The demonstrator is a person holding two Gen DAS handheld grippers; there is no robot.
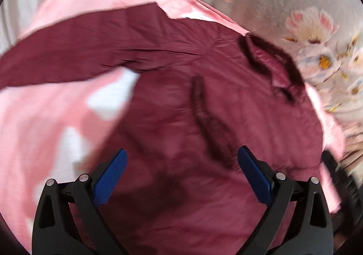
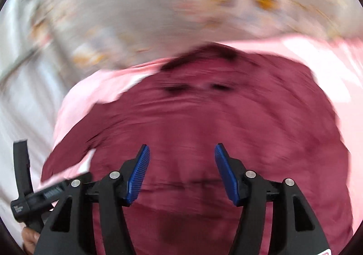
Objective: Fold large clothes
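Note:
A maroon shirt (image 1: 181, 100) lies spread flat on a pink cloth (image 1: 45, 114), its collar (image 1: 272, 59) at the upper right and one sleeve (image 1: 68, 57) stretched to the left. My left gripper (image 1: 182, 157) is open and empty above the shirt's lower body. In the right wrist view, which is motion-blurred, the shirt (image 2: 204, 118) fills the middle with its collar (image 2: 211, 50) at the top. My right gripper (image 2: 181, 152) is open and empty above the shirt's body.
A floral bedsheet (image 1: 295, 5) lies under the pink cloth (image 2: 90, 87). The other gripper's black handle (image 2: 25, 177) shows at the lower left of the right wrist view, and a dark gripper part (image 1: 335, 171) at the right edge of the left wrist view.

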